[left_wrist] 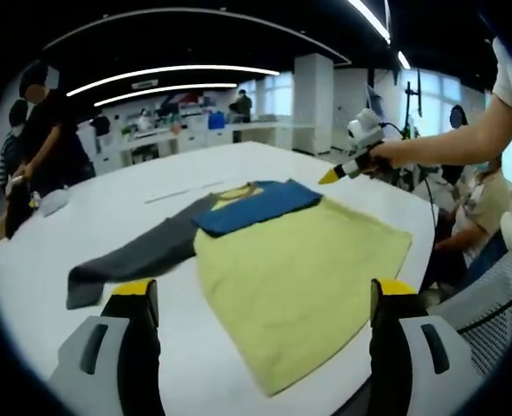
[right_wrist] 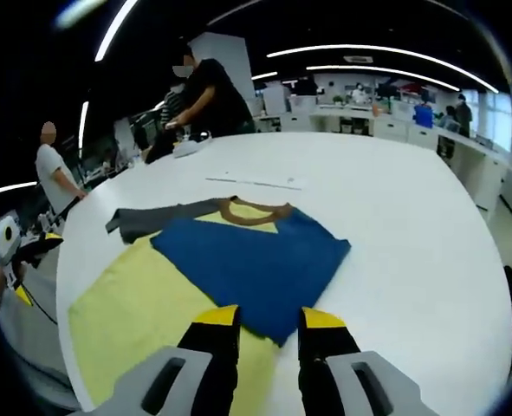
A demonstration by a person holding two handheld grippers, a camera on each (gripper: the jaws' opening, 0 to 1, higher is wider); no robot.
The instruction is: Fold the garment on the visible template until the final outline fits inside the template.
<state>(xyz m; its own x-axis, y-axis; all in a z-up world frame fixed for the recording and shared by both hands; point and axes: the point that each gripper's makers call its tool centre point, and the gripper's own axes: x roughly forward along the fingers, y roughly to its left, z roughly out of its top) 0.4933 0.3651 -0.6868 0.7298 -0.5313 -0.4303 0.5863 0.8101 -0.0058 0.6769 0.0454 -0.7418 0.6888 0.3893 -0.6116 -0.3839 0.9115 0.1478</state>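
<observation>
One sleeve is folded: the blue sleeve is lying across the garment. The grey sleeve is trailing off it, risking an oversized outline. The left gripper is hovering with jaws apart, the right gripper with jaws nearly together, empty.

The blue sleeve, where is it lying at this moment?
The blue sleeve lies folded across the upper part of the yellow garment, beside the collar. In the right gripper view it sits just ahead of the right gripper.

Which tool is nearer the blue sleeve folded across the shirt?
Right. The right tool hovers at the blue sleeve's near edge; the left tool is back at the yellow shirt's hem, far from the sleeve.
</observation>
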